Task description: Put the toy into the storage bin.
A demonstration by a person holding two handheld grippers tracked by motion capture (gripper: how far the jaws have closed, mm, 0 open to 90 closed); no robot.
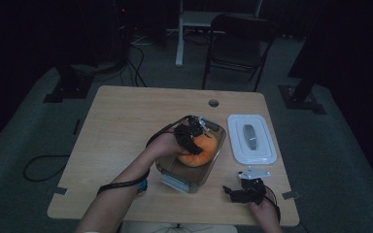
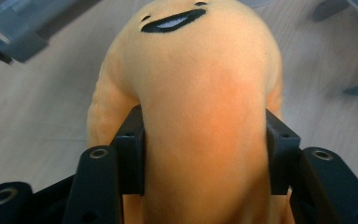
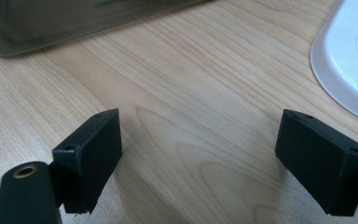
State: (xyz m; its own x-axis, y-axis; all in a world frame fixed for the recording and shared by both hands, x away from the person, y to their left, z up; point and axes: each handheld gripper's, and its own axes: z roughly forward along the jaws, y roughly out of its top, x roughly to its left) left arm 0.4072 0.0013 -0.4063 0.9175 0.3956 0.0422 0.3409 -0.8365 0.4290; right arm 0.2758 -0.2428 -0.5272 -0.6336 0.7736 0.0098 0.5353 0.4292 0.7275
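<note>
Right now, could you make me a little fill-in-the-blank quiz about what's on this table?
1. The left gripper has its pads against an ____ plush toy.
2. The toy is over a clear ____ in the middle of the table.
3. The white lid lies on the table to the ____ of the box in the high view.
4. The right gripper has its jaws ____, with nothing between them.

Missing words: orange; box; right; open
</note>
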